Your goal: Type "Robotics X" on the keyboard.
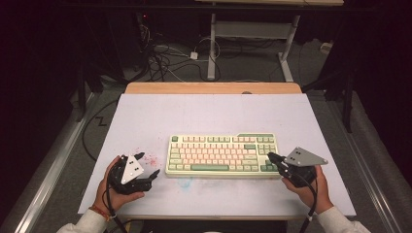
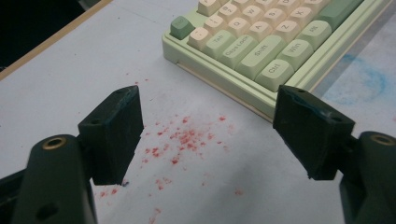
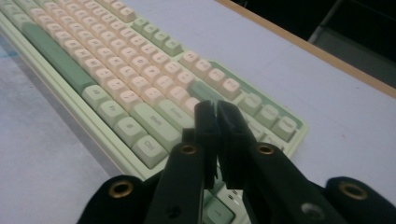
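Closed right gripper (image 3: 217,109) hovers over keyboard (image 3: 140,88) corner; left gripper (image 2: 208,128), agape, reveals red specks (image 2: 187,140) beside keyboard's end; keyboard lies crosswise.

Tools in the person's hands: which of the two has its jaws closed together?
The right tool, by the keyboard's right end; its jaws meet. The left tool has its jaws wide apart over red specks.

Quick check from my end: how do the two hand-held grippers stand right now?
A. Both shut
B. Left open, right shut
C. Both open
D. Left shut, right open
B: the left hand-held gripper has its jaws spread wide over the red specks beside the keyboard, while the right hand-held gripper has its jaws pressed together above the keys.
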Demonstrator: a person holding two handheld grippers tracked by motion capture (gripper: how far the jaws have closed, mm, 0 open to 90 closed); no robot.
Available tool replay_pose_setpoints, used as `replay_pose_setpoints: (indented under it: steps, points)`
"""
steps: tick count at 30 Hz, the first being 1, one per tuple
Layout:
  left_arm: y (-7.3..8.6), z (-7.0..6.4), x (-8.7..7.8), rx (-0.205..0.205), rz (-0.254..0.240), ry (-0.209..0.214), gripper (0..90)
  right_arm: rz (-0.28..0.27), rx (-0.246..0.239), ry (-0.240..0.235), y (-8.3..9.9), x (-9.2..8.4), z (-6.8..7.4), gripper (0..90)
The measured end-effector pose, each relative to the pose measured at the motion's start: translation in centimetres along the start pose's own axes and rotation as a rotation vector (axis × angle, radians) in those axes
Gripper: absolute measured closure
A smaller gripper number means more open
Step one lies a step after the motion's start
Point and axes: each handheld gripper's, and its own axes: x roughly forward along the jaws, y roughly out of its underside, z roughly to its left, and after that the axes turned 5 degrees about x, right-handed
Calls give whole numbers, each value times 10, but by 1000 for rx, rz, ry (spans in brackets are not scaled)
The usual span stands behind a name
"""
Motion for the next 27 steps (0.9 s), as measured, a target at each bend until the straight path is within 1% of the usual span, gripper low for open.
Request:
replay_pose_setpoints:
  steps: [1, 2, 3, 5, 6, 8, 9, 10, 11, 12, 15, 19, 21, 22, 25, 26, 27]
  points:
    - [0, 0, 0, 1, 2, 0, 238, 4, -9, -2, -2, 2, 1, 900]
    - [0, 0, 0, -3, 0, 3, 241, 16, -17, -16, -5, 7, 3, 900]
    - [0, 1, 0, -6, -2, 5, 241, 16, -17, -16, -5, 7, 3, 900]
    - [0, 1, 1, -6, 0, 7, 243, 33, -29, -33, -9, 16, 6, 900]
    - [1, 1, 1, -6, 1, 7, 243, 33, -29, -33, -9, 16, 6, 900]
    - [1, 0, 1, -4, 5, 7, 246, 52, -39, -48, -13, 25, 10, 900]
    - [1, 1, 1, -5, 5, 7, 246, 52, -39, -48, -13, 25, 10, 900]
    - [1, 1, 1, -6, 6, 6, 246, 66, -47, -60, -14, 31, 12, 900]
    - [1, 1, 1, -7, 7, 7, 246, 66, -47, -60, -14, 31, 12, 900]
    - [1, 1, 1, -7, 8, 7, 246, 84, -56, -66, -14, 37, 15, 900]
    - [1, 0, 1, -5, 10, 10, 246, 107, -68, -77, -12, 44, 17, 900]
    - [1, 1, 1, -4, 13, 11, 246, 123, -69, -80, -11, 49, 19, 900]
    - [1, 1, 2, -6, 12, 12, 246, 133, -77, -82, -9, 52, 19, 900]
    - [1, 1, 2, -6, 12, 12, 248, 145, -74, -85, -7, 54, 20, 900]
    - [1, 1, 1, -5, 12, 14, 249, 153, -81, -90, -5, 55, 20, 900]
    - [1, 1, 1, -6, 11, 16, 269, 154, -79, -91, -4, 56, 20, 900]
    - [1, 1, 1, -8, 7, 20, 269, 154, -79, -91, -4, 56, 20, 900]
